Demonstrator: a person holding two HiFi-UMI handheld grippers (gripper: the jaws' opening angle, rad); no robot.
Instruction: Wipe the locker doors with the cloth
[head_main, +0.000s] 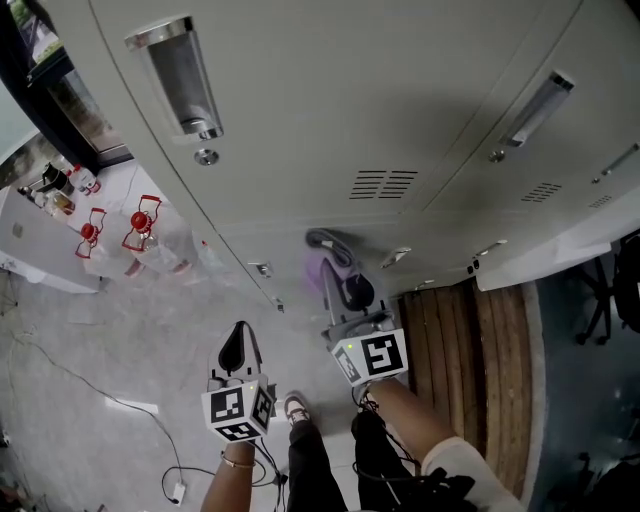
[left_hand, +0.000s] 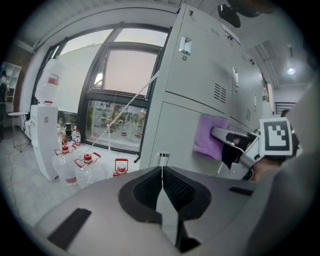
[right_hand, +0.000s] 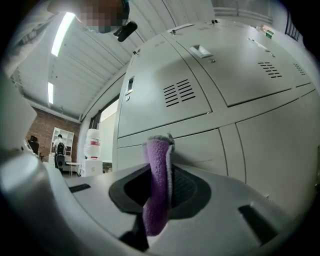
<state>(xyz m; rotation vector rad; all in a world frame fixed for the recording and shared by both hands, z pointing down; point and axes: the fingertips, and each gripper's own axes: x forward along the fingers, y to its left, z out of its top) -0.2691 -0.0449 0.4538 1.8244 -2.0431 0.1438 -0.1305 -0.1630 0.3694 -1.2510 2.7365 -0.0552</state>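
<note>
Right gripper (head_main: 332, 258) is clamped on the purple cloth (head_main: 316, 272). The cloth is folded between the jaws and sticks out past the tips; the right gripper view shows the fold standing up in the gap

Cloth sits on a lower locker door (right_hand: 200, 145), just under the seam and below the vent slots (head_main: 383, 184) of the door above. In the left gripper view it looks flat against the panel and is probably touching, but the angle is too shallow to be sure

Left gripper (head_main: 236, 345) has its jaws together with nothing between them. It is held off the lockers (head_main: 300, 110), left of the right gripper and nearer the person. It points along the locker row toward the window (left_hand: 120, 100). Both grippers' marker cubes face up at the head camera

Surroundings:
- The lockers are a grey bank. The upper left door has a recessed handle (head_main: 180, 75) with a round lock (head_main: 206, 156) just below it, and the door to the right has a second handle (head_main: 537, 108)
- Clear bottles with red caps (head_main: 140, 228) stand on the floor (head_main: 100, 330) by the left end of the lockers, under the window
- A white water dispenser (left_hand: 44, 135) stands beside the bottles
- A cable (head_main: 95, 395) trails over the floor left of the person's shoe (head_main: 296, 408)
- Wood planks (head_main: 465, 350) lie at the foot of the lockers on the right
</note>
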